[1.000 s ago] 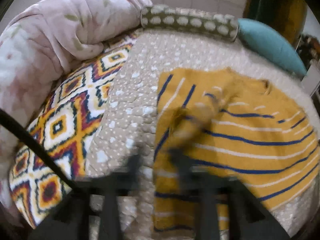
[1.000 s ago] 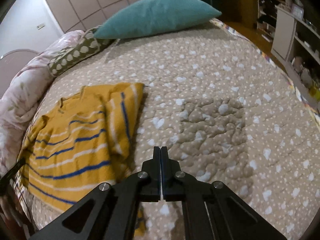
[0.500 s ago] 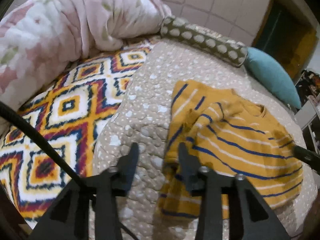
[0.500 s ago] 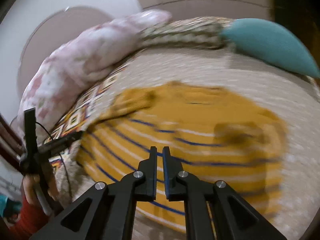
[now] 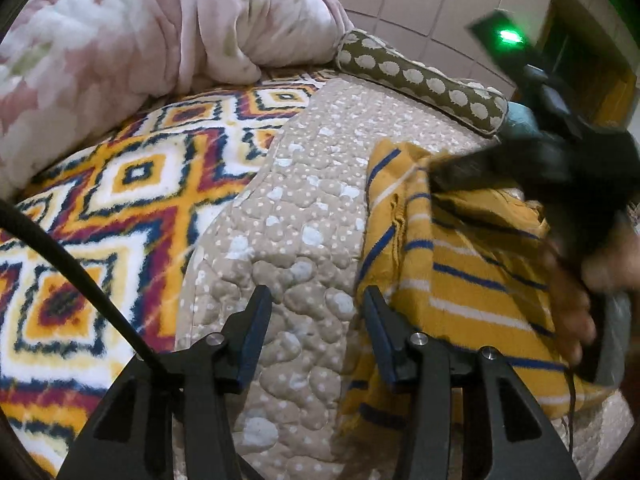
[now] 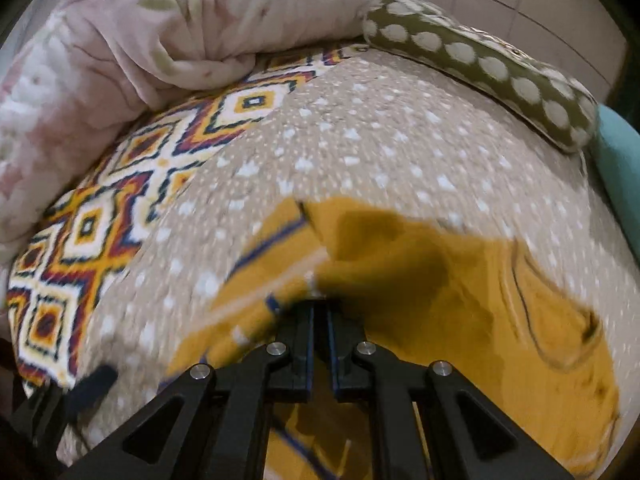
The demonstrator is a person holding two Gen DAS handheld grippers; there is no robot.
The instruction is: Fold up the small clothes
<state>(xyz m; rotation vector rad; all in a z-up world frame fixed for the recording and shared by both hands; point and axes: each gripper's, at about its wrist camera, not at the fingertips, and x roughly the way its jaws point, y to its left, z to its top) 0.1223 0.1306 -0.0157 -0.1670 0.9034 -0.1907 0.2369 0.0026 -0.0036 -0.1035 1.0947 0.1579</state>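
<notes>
The left gripper is nearest in its own view. Its jaws stand spread and have just been opening; only the dotted beige quilt lies between them. The right-hand finger of this gripper sits at the near left edge of the yellow striped top, and whether it touches the cloth cannot be told. A black cable runs up from the gripper body across the left of the frame.

The yellow striped top (the task garment) lies on the quilt, partly folded over itself, with blue and white stripes showing. A hand rests above the right part of the top and holds the handle of the right gripper. In the right wrist view, that gripper's jaws are pressed nearly together with their tips down at a raised fold of the top; blur hides whether cloth is pinched between them.

Left of the top, beyond the quilt's edge, lies a patterned blanket with orange, red and navy diamonds. Behind the blanket a pink comforter is bunched up. Beyond the top, at the far edge of the quilt, lies an olive spotted bolster, and a teal pillow sits just beside its right end. A tiled wall stands behind.
</notes>
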